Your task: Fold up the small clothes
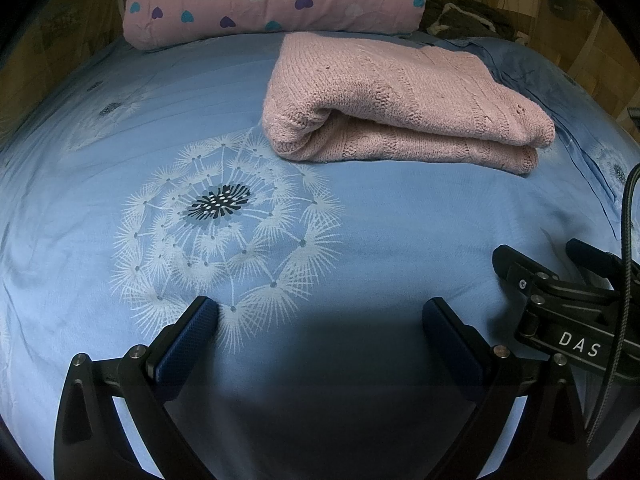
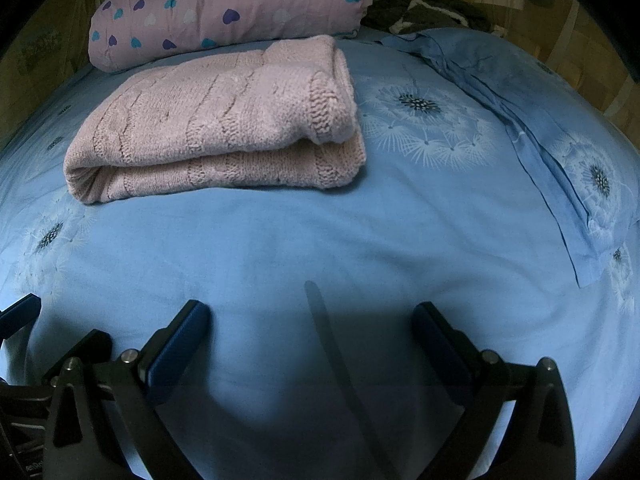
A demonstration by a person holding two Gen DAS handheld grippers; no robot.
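Blue pads: left gripper has its jaws spread wide, nothing between them, low over the bed.
Right gripper: also spread apart and empty, hanging just beside its partner, whose body shows at the edge of each view.
Why parked: both sit well short of the cloth, so I judge this fold finished.
Pink knit sweater: folded into 2 thick layers, lying flat toward the far side of the bed, near the heart-print quilt.
Blue pillowcase: flat, off to the right.
Hard to make out: dark bundle beyond the bed, too dim to name; sweater's sleeves tucked out of sight.
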